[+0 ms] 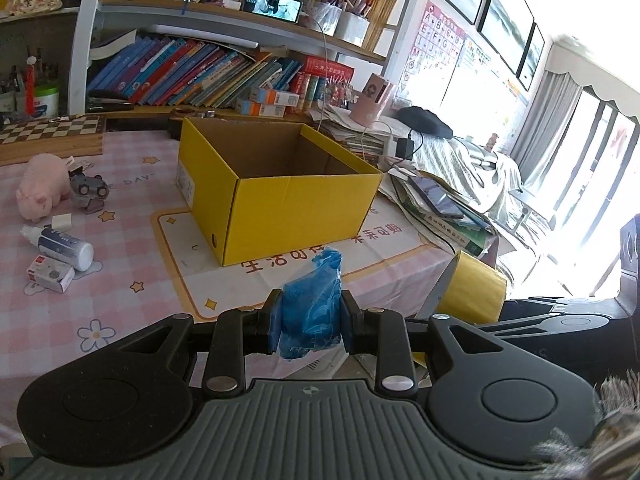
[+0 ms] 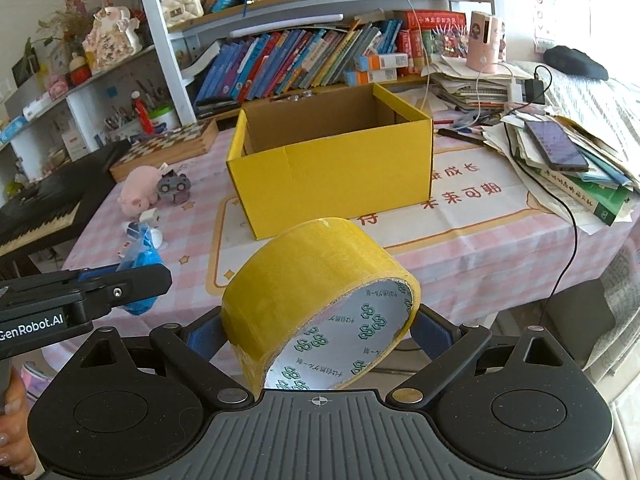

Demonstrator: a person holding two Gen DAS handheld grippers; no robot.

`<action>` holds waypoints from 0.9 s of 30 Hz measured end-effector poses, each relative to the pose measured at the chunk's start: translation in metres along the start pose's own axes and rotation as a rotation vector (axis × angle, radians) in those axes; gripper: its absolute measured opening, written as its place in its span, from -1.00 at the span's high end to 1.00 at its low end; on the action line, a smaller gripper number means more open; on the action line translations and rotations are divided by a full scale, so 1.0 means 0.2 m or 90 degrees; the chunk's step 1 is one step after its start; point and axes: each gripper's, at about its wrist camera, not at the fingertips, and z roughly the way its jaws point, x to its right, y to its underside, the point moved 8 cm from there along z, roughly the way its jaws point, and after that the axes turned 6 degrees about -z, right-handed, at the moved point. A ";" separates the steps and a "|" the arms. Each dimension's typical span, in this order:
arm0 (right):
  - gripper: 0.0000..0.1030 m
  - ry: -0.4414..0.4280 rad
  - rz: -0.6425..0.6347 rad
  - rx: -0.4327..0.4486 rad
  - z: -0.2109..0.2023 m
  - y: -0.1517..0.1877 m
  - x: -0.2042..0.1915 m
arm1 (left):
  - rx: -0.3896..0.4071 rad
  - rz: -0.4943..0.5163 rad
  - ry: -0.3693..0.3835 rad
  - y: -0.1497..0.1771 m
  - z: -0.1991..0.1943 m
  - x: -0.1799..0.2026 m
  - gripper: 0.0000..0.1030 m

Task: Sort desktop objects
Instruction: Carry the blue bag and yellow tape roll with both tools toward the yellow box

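An open yellow cardboard box [image 1: 280, 204] [image 2: 336, 168] stands mid-table, empty as far as I can see inside. My left gripper [image 1: 310, 312] is shut on a crumpled blue plastic bag [image 1: 314, 304], held above the table's near edge in front of the box. In the right wrist view that left gripper [image 2: 132, 276] and the blue bag [image 2: 142, 256] appear at the left. My right gripper [image 2: 320, 332] is shut on a wide roll of yellow tape [image 2: 316, 292], also short of the box. The tape roll [image 1: 474, 286] shows at the right in the left wrist view.
On the pink checked tablecloth [image 1: 120, 280] left of the box lie a pink plush pig [image 1: 42, 188], a small grey toy [image 1: 90, 190], a white bottle [image 1: 62, 246] and a small carton [image 1: 50, 274]. A chessboard [image 2: 168, 148], bookshelves and a paper stack with a phone [image 2: 556, 146] surround the box.
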 end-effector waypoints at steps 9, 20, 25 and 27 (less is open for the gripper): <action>-0.89 -0.011 0.000 -0.009 0.07 -0.05 0.06 | -0.008 -0.001 -0.007 -0.04 0.09 0.02 0.49; -0.89 -0.025 -0.007 -0.024 0.18 -0.13 0.16 | -0.016 -0.006 -0.017 -0.10 0.24 0.06 0.49; -0.89 -0.033 -0.011 -0.032 0.24 -0.17 0.23 | -0.022 -0.001 -0.022 -0.13 0.34 0.10 0.50; -0.89 -0.038 -0.012 -0.036 0.27 -0.18 0.25 | -0.024 0.000 -0.026 -0.15 0.37 0.11 0.50</action>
